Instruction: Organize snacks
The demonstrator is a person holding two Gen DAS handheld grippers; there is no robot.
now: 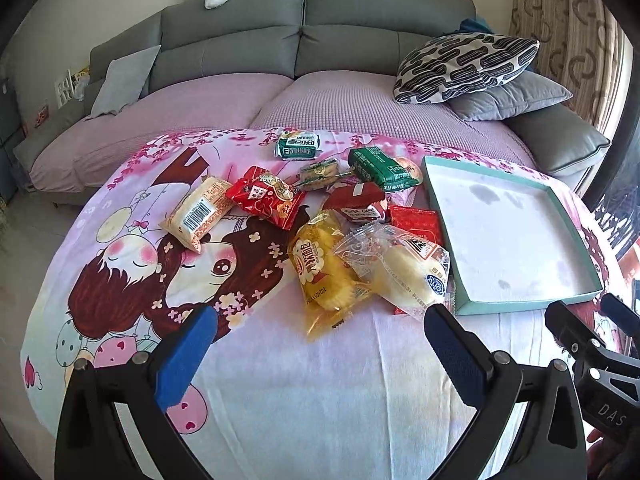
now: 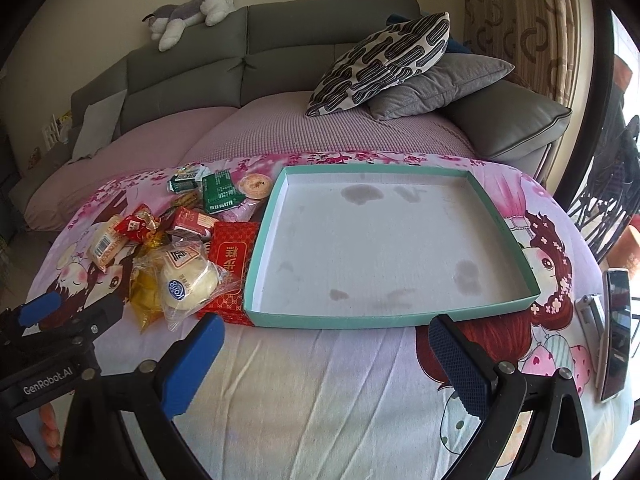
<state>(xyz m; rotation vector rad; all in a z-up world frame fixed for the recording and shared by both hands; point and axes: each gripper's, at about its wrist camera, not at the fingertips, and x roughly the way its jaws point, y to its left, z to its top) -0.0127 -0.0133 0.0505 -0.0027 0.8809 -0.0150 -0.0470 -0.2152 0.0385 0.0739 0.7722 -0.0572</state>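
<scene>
A grey sofa [image 1: 304, 40] with a mauve seat cover [image 1: 192, 120] stands against the far cream wall [image 2: 100, 8]. Patterned curtains [image 1: 568, 32] hang at far right (daylight behind them). Pale floor [image 1: 24, 240] shows at left.

Pretty bright daylight coming in from the right, by the curtain [image 1: 568, 40]. Soft shadows, shiny glare on the snack wrappers [image 1: 320, 248]. Heavy fisheye bend with black corners; centre's sharp, edges a bit smeared.
</scene>
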